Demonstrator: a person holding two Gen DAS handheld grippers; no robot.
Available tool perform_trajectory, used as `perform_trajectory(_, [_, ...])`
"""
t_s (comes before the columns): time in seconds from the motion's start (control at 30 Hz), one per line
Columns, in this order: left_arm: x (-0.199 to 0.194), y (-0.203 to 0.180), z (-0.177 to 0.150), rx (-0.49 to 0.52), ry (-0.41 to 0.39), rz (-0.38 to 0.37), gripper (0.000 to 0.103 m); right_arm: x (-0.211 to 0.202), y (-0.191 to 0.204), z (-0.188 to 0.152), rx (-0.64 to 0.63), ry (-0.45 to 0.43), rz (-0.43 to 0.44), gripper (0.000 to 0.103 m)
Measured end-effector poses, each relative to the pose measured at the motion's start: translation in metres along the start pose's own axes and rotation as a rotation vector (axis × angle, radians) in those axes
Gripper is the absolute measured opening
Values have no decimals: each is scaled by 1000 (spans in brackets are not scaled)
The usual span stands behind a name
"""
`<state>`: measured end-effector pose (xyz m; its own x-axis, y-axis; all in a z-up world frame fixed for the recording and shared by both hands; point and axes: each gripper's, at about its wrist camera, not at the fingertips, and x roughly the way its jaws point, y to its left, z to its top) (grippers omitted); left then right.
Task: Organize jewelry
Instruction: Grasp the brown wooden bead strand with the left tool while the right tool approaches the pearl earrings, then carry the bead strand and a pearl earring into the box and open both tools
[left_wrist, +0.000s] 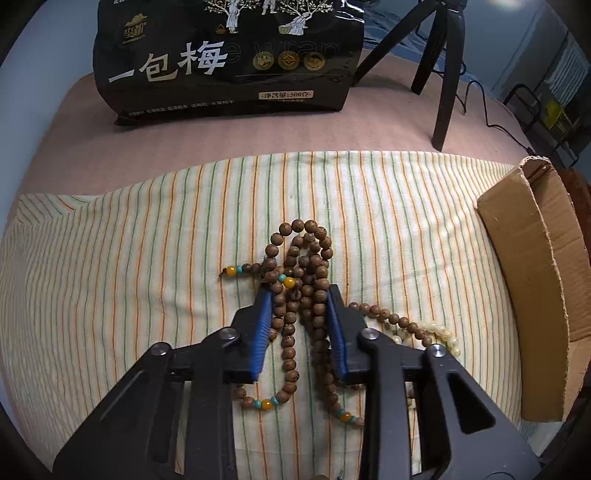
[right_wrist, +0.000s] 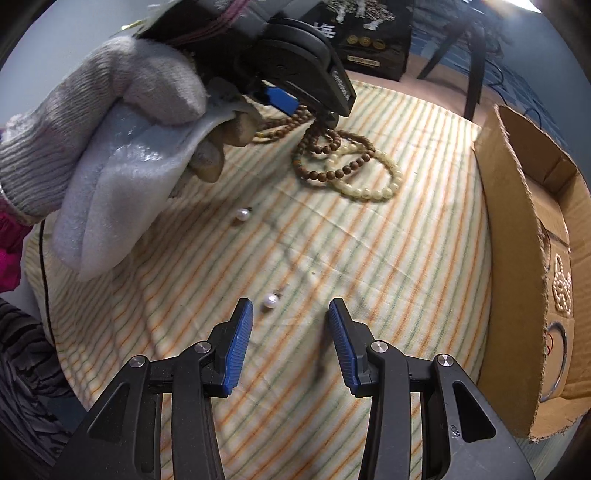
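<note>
A long string of brown wooden beads (left_wrist: 303, 280) with yellow and turquoise accent beads lies heaped on the striped cloth (left_wrist: 110, 258). My left gripper (left_wrist: 298, 291) is open, its blue pads on either side of the strands, low over them. A cream bead bracelet (left_wrist: 443, 334) lies partly hidden behind its right finger. In the right wrist view the brown beads (right_wrist: 325, 155) and cream bracelet (right_wrist: 373, 184) lie together under the left gripper (right_wrist: 306, 107). My right gripper (right_wrist: 291, 310) is open and empty, with a pearl earring (right_wrist: 270, 301) just ahead between its fingertips. A second pearl earring (right_wrist: 242, 215) lies farther away.
An open cardboard box (right_wrist: 517, 258) stands at the right, holding a cream bead piece (right_wrist: 561, 291) and a metal bangle (right_wrist: 557, 365); it also shows in the left wrist view (left_wrist: 532, 266). A black snack bag (left_wrist: 229, 59) and a tripod (left_wrist: 443, 66) stand behind the cloth. A gloved hand (right_wrist: 110, 122) holds the left gripper.
</note>
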<state>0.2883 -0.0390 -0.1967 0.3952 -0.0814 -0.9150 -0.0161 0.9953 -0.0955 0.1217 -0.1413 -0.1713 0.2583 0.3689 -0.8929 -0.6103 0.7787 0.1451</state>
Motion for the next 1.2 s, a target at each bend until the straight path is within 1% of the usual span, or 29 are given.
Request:
perform_trajectory(0.03, [0, -2, 0, 5, -2, -3, 24, 1, 4, 2, -14, -2, 1, 41])
perform_trajectory(0.1, [-2, 0, -3, 20, -5, -11, 16, 4, 11, 4, -39, 0, -6, 41])
perform_trajectory(0.17, [-4, 2, -4, 31, -7, -20, 13, 7, 17, 6, -61, 4, -23, 41])
perform_trajectory(0.23, [-5, 4, -4, 32, -7, -29, 12, 9, 17, 6, -86, 10, -55, 27])
perform_trajectory(0.3, [-9, 8, -5, 22, -5, -51, 11, 9, 19, 7, -95, 7, -59, 11])
perform_trajectory(0.37, [-11, 14, -5, 3, -1, -76, 11, 8, 19, 7, -88, 5, -54, 7])
perform_trajectory(0.5, [-23, 22, -7, -11, -15, -107, 11, 7, 11, 9, -64, -5, -41, 7])
perform_trajectory(0.63, [-47, 34, -8, -45, -54, -151, 11, -7, 6, 9, -49, -44, -41, 7])
perform_trajectory(0.8, [-78, 42, -8, -54, -109, -184, 11, -32, -2, 14, -26, -98, -45, 7])
perform_trajectory(0.9, [-100, 42, -7, -45, -152, -195, 11, -47, -4, 15, -16, -128, -49, 7])
perform_trajectory(1.03, [-126, 41, -3, -53, -202, -234, 11, -66, -5, 11, -9, -167, -62, 7])
perform_trajectory(1.2, [-155, 29, 1, -31, -267, -268, 11, -82, -18, 11, 4, -207, -87, 7])
